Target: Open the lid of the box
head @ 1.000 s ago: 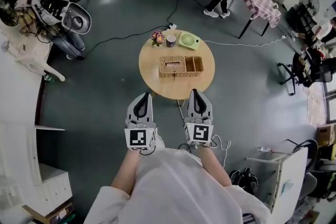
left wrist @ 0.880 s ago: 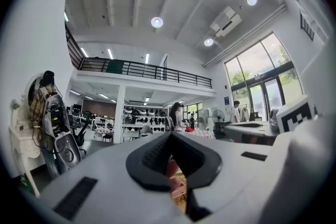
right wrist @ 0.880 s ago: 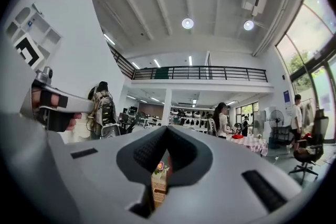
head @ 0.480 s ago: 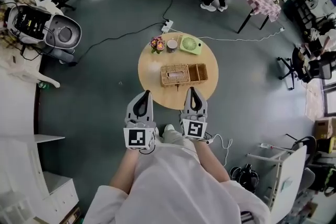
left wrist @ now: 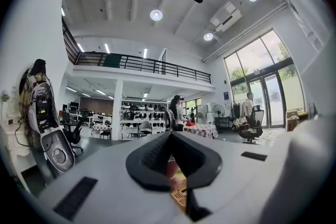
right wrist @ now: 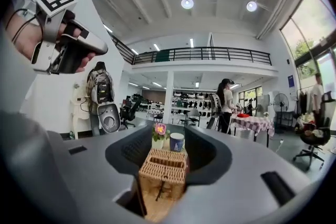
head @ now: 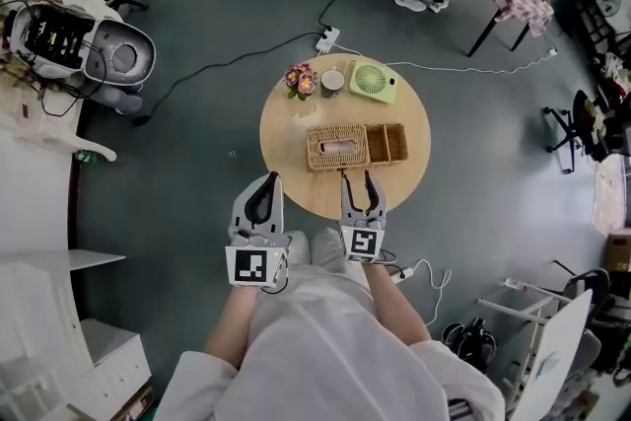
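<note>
A: Grey left tongs (head: 272,176), lower left, are pressed together, empty. Where's the box (head: 357,145)?

B: Centre frame on the bench (head: 294,131). Right tongs (head: 356,178) beneath it are opening, nothing between them. I'd pinch the lid (head: 337,146) at its near edge, lifting gently.

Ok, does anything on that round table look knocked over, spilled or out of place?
Nothing stands out. The wicker box sits flat near the middle of the table, with nothing spilled around it. Behind it the flowers and the cup stand upright, and the green fan is beside the cup.
</note>
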Demonstrator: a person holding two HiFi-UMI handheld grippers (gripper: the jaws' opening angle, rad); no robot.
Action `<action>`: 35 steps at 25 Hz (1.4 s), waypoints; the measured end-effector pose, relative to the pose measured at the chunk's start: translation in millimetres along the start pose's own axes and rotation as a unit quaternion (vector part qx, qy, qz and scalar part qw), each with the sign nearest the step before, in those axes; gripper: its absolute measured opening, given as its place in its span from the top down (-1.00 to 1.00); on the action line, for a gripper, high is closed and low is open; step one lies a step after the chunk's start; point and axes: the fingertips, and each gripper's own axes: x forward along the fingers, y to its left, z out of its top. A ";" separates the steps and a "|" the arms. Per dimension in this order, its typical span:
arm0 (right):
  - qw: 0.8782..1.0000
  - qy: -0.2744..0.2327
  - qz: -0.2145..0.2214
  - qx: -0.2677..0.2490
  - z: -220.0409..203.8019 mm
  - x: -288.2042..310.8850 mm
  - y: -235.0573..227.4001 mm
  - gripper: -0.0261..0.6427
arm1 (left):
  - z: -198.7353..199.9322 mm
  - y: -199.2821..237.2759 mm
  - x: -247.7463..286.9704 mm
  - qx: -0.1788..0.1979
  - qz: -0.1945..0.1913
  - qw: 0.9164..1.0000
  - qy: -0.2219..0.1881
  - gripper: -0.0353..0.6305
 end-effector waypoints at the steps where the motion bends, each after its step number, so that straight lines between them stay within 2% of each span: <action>1: 1.000 0.010 0.002 0.000 -24.2 4.1 4.0 0.39 | -17.3 0.0 3.4 0.005 0.001 1.000 0.001 0.91; 6: 0.998 0.069 -0.005 -0.005 -137.6 27.0 14.0 0.39 | -79.6 -0.1 19.4 0.007 -0.002 1.000 -0.004 0.91; 8: 0.996 0.092 -0.016 0.001 -166.3 34.7 9.1 0.40 | -95.1 1.6 25.1 0.004 0.001 1.000 -0.007 0.91; 11: 0.993 0.114 -0.022 0.011 -188.8 37.8 5.1 0.59 | -105.3 -0.6 26.2 0.004 0.004 1.000 -0.005 0.91; 13: 0.995 0.101 -0.018 0.008 -184.3 34.0 6.5 0.84 | -105.1 -4.0 23.8 0.004 0.003 1.000 0.001 0.91; 14: 0.996 0.092 -0.015 0.007 -178.2 31.2 7.8 0.86 | -104.1 -4.9 21.9 0.001 0.003 1.000 0.007 0.91; 20: 0.995 0.095 -0.003 0.008 -142.2 22.3 9.8 0.88 | -79.0 1.8 7.4 0.008 0.015 1.000 0.025 0.91; 24: 0.995 0.100 -0.002 0.000 -105.4 28.1 0.2 0.88 | -46.4 4.9 2.3 0.006 0.022 0.999 0.035 0.91; 30: 0.996 0.087 0.002 -0.012 -48.5 68.0 -15.6 0.88 | 9.4 9.8 13.7 0.015 0.025 0.999 0.027 0.91; 35: 0.996 0.083 0.000 -0.018 -23.9 107.0 -26.9 0.88 | 39.9 7.7 27.3 0.008 0.031 0.999 0.022 0.91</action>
